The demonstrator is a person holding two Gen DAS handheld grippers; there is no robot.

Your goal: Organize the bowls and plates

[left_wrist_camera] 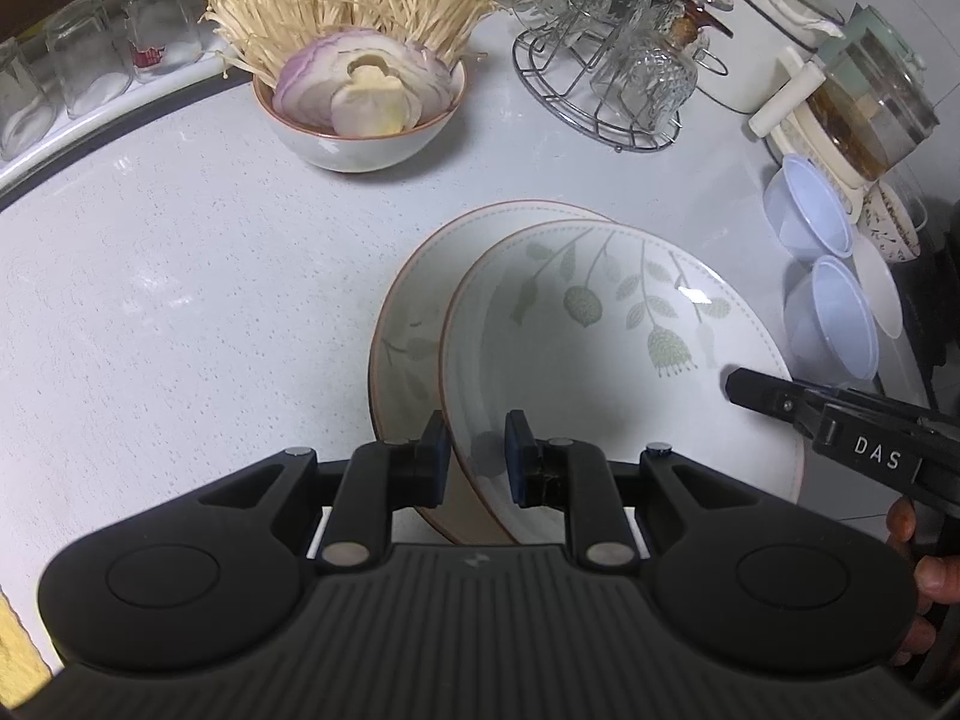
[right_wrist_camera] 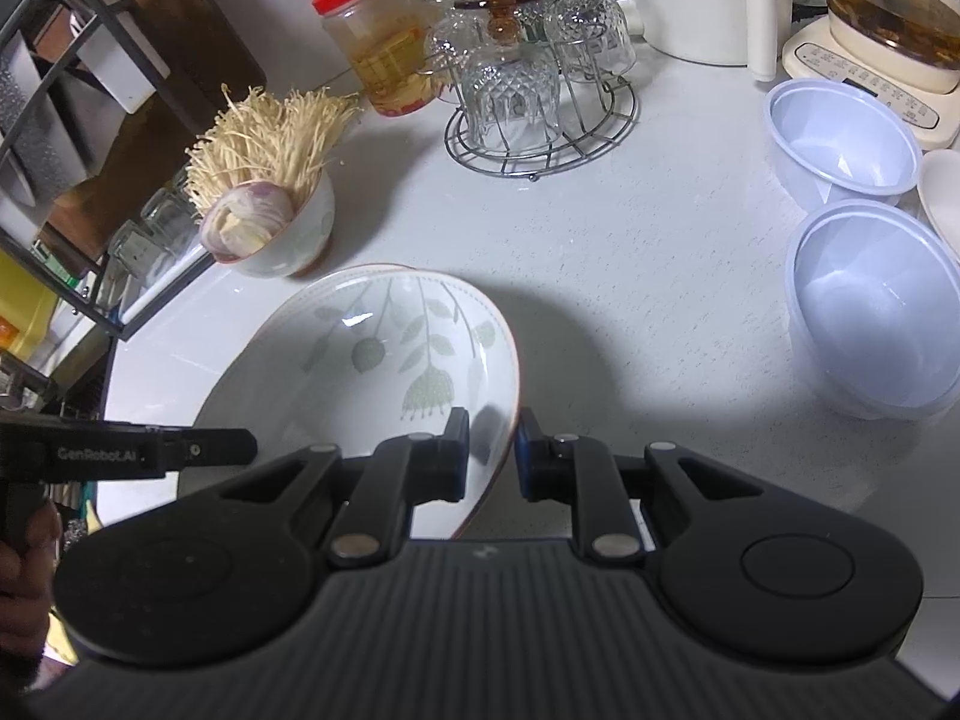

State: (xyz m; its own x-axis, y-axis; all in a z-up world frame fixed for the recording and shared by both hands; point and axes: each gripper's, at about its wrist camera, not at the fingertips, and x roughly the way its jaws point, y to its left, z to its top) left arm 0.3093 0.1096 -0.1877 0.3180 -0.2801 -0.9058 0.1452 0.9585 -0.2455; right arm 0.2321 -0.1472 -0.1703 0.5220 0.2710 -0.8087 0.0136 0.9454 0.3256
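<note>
On the white counter (left_wrist_camera: 150, 300), both grippers' jaws pinch opposite rims of the leaf-patterned plate (left_wrist_camera: 600, 348) above a second plate (left_wrist_camera: 414, 312).

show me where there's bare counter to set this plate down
Bare counter lies left of the stacked plates, below the onion bowl. Another patch sits between the glass rack and plastic bowls. The back edge is crowded.

surface: white speckled counter (left_wrist_camera: 150, 300) | on it: lower plate (left_wrist_camera: 414, 300), vegetable bowl (left_wrist_camera: 360, 138), glass rack (left_wrist_camera: 600, 114), two plastic bowls (right_wrist_camera: 870, 324)
</note>
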